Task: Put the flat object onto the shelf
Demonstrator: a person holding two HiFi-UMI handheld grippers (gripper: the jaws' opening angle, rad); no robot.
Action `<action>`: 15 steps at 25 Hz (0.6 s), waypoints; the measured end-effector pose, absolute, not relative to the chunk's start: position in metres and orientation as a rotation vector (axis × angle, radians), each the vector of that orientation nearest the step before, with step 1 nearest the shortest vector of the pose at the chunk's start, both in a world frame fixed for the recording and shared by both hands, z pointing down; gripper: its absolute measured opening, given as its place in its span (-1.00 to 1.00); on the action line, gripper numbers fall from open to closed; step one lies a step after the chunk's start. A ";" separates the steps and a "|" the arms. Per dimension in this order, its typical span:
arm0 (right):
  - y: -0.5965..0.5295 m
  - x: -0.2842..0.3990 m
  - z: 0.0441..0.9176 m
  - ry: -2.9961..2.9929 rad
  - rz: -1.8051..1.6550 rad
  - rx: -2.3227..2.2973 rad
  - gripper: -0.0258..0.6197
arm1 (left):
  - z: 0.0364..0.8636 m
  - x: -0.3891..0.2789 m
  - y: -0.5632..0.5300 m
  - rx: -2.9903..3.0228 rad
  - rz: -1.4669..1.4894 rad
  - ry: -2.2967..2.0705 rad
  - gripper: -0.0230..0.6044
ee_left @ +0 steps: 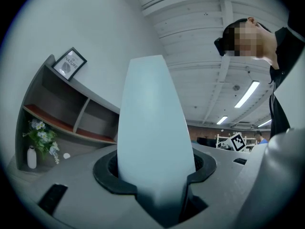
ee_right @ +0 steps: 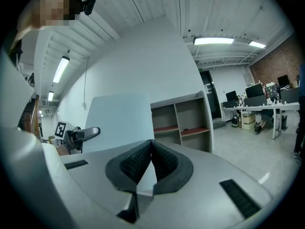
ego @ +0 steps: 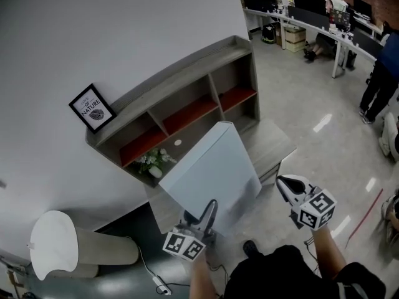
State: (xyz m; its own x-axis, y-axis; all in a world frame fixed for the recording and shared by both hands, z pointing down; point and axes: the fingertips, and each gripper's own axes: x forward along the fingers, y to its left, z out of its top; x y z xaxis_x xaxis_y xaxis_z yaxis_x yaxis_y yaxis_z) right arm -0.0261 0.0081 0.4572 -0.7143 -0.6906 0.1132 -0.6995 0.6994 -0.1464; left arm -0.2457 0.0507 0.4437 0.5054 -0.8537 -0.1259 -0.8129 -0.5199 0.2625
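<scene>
Framed picture (ego: pixel 91 108) on the shelf (ego: pixel 187 73) reads "NATURE".

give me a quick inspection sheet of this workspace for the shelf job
surface: grey shelf with red boards, against a white wall; low grey platform in front
job's things: pale blue flat panel, held up tilted, not yet on the shelf
clutter: framed picture on the shelf top; flower vase in a lower compartment
grippers: left gripper shut on the panel's lower edge; right gripper shut, empty, apart from the panel
cables: white cord with plug block on the floor
surroundings: desks with monitors; person standing at far right
</scene>
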 end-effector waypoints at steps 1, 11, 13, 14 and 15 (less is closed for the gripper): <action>0.007 -0.031 0.458 -2.842 0.286 1.183 -0.88 | 0.443 -0.251 0.048 2.584 -0.355 -1.427 -0.08; -0.003 -0.049 0.474 -2.762 0.331 1.245 -0.88 | 0.450 -0.267 0.014 2.615 -0.345 -1.365 -0.07; -0.008 -0.045 0.476 -2.750 0.339 1.262 -0.88 | 0.451 -0.263 0.006 2.607 -0.348 -1.347 -0.07; -0.011 -0.043 0.477 -2.745 0.344 1.270 -0.88 | 0.450 -0.261 0.002 2.607 -0.347 -1.338 -0.07; -0.015 -0.041 0.477 -2.743 0.347 1.277 -0.88 | 0.449 -0.259 -0.001 2.611 -0.345 -1.330 -0.07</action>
State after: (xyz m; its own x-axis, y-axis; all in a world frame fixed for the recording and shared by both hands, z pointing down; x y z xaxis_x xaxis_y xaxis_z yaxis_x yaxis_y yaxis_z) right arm -0.0410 -0.0151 0.4772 -0.6445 -0.7427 0.1818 -0.7646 0.6231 -0.1647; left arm -0.2595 -0.0011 0.4492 0.5701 -0.8129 -0.1190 -0.7684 -0.5789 0.2728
